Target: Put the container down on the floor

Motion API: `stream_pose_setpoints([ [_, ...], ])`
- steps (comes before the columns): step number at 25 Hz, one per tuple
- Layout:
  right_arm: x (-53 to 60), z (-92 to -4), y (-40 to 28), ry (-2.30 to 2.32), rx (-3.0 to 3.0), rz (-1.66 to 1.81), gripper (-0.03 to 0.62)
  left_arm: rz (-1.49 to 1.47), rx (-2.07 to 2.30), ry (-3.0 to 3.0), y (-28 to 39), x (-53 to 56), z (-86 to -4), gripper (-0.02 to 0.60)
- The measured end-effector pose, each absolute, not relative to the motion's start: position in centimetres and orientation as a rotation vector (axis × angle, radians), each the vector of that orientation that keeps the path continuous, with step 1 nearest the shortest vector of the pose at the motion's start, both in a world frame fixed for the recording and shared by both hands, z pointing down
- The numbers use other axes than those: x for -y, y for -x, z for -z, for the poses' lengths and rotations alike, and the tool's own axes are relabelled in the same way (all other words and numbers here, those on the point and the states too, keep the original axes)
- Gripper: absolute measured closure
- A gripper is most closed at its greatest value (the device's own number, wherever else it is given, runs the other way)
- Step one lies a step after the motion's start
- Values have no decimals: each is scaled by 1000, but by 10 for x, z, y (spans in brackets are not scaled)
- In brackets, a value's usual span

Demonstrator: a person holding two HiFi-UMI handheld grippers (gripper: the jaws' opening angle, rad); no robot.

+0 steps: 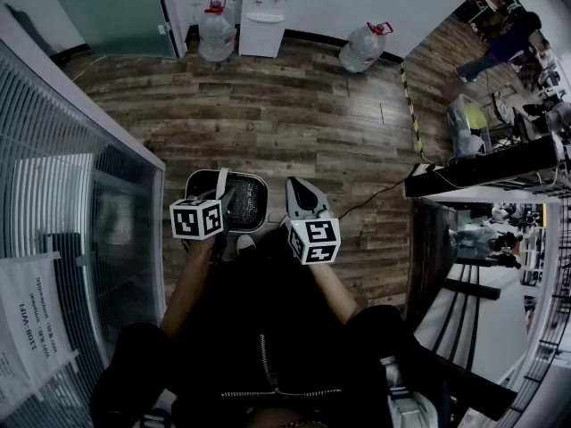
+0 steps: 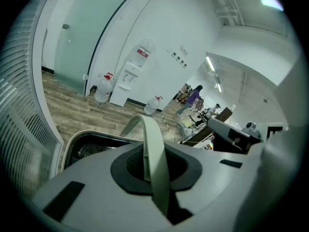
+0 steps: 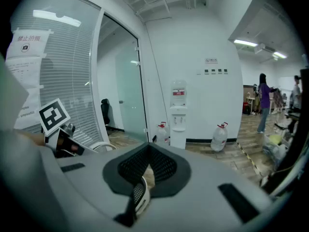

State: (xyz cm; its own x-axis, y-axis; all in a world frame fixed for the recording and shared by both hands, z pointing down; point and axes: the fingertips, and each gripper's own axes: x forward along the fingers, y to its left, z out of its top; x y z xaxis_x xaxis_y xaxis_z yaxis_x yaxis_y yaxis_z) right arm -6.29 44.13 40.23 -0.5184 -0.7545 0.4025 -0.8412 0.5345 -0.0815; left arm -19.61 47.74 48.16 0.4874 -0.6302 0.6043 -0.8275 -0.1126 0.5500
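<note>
The container (image 1: 245,201) is a black mesh basket with a pale rim and a pale hoop handle (image 2: 153,151). It sits just ahead of my knees over the wooden floor; I cannot tell whether it touches the floor. My left gripper (image 1: 221,196) is shut on the handle, which runs through the notch between the jaws of the left gripper (image 2: 154,170), with the basket's rim (image 2: 72,141) below. My right gripper (image 1: 302,193) hangs beside the basket's right edge, apart from it. In the right gripper view the right gripper (image 3: 145,178) looks shut and grips nothing I can name.
A glass wall with blinds (image 1: 71,194) runs close on the left. Two water jugs (image 1: 217,34) (image 1: 363,47) and a dispenser (image 1: 268,7) stand by the far wall. A dark desk (image 1: 486,172) and a floor cable (image 1: 375,199) lie to the right. A person (image 1: 504,47) stands far off.
</note>
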Motion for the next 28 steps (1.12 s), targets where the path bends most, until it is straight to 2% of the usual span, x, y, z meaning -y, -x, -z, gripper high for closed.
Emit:
stream_pose_setpoints([
  [10,-439,-407,51,-1369,2486,-434,580,-300,1176,-1856,181,-472,-484,551],
  [14,-434,-405,49,-1368,2486,-429,528,-310,1164,-1872,175,-466,-480,551],
  [28,-382,-409,15,-1418,2461,-450,531,-362,1163,-1864,146,-409,-481,551],
])
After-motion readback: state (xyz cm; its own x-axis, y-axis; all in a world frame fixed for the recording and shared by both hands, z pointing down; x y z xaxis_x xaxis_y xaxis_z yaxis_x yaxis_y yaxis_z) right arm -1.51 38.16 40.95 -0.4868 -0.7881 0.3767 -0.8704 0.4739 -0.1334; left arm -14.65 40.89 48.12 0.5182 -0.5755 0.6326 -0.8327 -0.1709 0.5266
